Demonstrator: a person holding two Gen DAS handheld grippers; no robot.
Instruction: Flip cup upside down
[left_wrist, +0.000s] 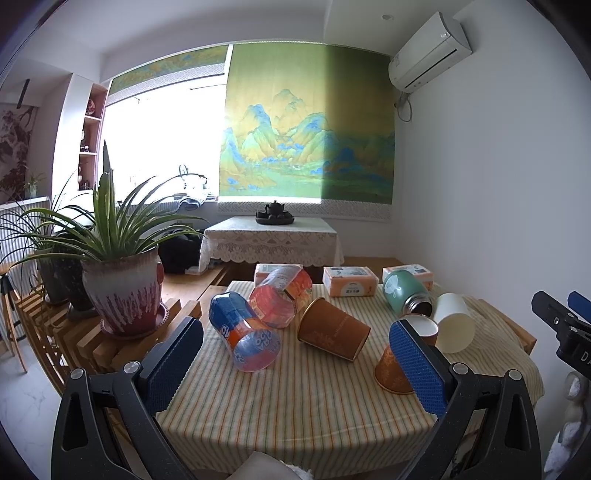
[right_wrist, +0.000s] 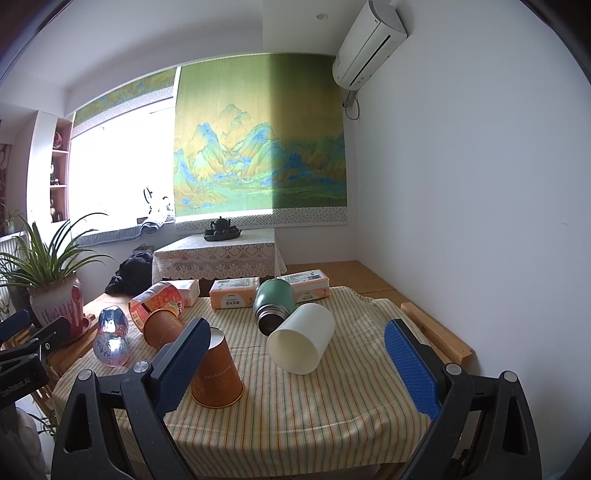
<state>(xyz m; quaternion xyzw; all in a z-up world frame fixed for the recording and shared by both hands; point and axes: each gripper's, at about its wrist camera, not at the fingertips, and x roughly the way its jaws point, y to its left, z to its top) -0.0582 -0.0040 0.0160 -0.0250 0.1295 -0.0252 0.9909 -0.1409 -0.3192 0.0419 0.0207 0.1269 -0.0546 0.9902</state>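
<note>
Holding both my left tongs (left_wrist: 295, 369) and right tongs (right_wrist: 295, 369) spread wide and empty, I see the upside-down orange paper cup (right_wrist: 218, 373) standing on the striped surface (right_wrist: 314, 424), beside a tipped white plastic cup (right_wrist: 301, 339).

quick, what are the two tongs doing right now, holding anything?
Left tongs: open, holding nothing.
Right tongs: open, holding nothing.
</note>
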